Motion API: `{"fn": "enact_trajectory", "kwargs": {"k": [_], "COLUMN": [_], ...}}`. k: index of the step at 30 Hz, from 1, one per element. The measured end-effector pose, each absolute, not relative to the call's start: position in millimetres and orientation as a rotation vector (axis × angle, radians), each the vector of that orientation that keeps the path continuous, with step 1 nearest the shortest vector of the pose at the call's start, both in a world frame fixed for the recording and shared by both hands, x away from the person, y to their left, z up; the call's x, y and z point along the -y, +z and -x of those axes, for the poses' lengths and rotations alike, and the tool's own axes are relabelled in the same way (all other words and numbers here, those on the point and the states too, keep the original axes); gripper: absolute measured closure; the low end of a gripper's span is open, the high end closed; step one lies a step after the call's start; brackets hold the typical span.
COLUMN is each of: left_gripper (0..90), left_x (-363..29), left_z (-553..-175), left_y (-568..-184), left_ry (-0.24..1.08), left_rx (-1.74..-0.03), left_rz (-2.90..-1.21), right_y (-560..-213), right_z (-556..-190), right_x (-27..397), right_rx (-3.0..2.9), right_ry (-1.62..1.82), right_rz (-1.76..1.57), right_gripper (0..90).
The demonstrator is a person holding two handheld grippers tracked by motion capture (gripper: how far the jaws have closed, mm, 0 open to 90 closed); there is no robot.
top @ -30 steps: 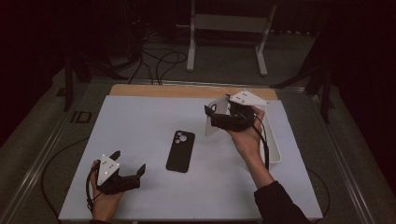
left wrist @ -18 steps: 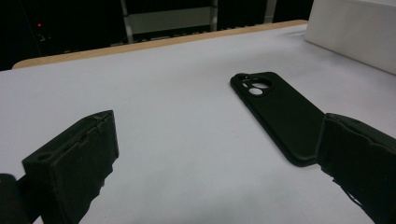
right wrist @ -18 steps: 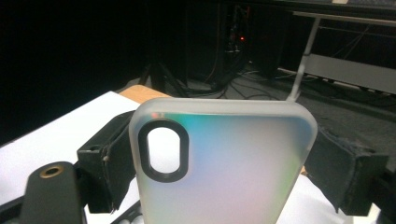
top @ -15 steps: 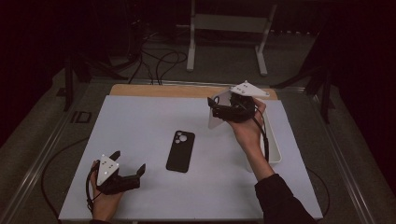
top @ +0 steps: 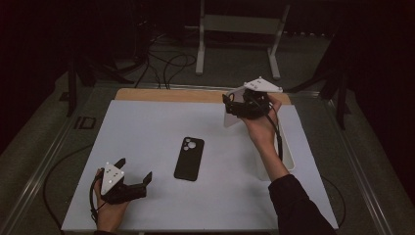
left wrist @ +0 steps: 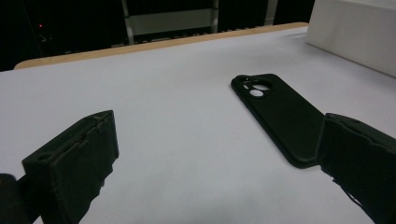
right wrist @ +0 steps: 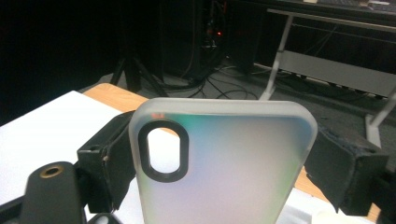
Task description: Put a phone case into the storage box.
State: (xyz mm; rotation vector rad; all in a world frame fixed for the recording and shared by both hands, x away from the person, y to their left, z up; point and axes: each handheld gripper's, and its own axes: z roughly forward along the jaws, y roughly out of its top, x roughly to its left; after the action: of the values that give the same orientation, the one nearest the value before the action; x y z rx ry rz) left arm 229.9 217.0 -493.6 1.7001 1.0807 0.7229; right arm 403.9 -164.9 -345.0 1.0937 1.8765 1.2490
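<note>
My right gripper [top: 228, 105] is held up over the far right of the table, shut on a frosted translucent phone case [top: 231, 120]. In the right gripper view the case [right wrist: 233, 186] stands upright between the two black jaws of this gripper [right wrist: 229, 158], its oval camera cutout at upper left. A black phone [top: 189, 158] lies back up on the white mat, mid-table. My left gripper [top: 133, 170] rests near the front left corner, open, nothing between its jaws. In the left gripper view the open left gripper [left wrist: 215, 154] faces the phone [left wrist: 280, 112], whose near end lies by the right jaw.
A white box [top: 286, 147] sits along the mat's right side under the right forearm, seen again [left wrist: 355, 32] at the upper right of the left gripper view. The white mat [top: 147, 127] ends at a wooden edge [top: 161, 95] at the back. Beyond stand a metal frame [top: 235, 24] and floor cables.
My right hand has carried the translucent case farther back and slightly right, a little higher. The left gripper and the black phone have stayed put.
</note>
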Motion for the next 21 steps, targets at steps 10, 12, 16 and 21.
{"fn": "enact_trajectory", "kwargs": {"k": [10, 12, 16, 21], "left_gripper": [0.0, 0.0, 0.0, 0.0], "left_x": [-217.2, -217.6, -217.5, -217.7], "left_z": [-229.9, -229.7, -229.5, -228.7], "left_y": [-494.0, -493.9, -493.8, -493.4], "left_ry": [0.720, 0.720, 0.720, 0.720], "left_rx": [-1.082, -1.083, -1.079, -1.081], "left_rz": [-1.701, -1.700, -1.702, -1.693], "right_y": [-344.8, -344.4, -343.1, -343.5], "right_z": [-420.8, -423.7, -428.7, -436.5], "right_x": [174.6, 176.3, 180.6, 187.1], "right_rx": [-1.846, -1.841, -1.828, -1.809], "right_ry": [1.206, 1.198, 1.183, 1.157], "right_rz": [-1.152, -1.161, -1.175, -1.204], "right_gripper": [16.6, 16.6, 16.5, 16.5]}}
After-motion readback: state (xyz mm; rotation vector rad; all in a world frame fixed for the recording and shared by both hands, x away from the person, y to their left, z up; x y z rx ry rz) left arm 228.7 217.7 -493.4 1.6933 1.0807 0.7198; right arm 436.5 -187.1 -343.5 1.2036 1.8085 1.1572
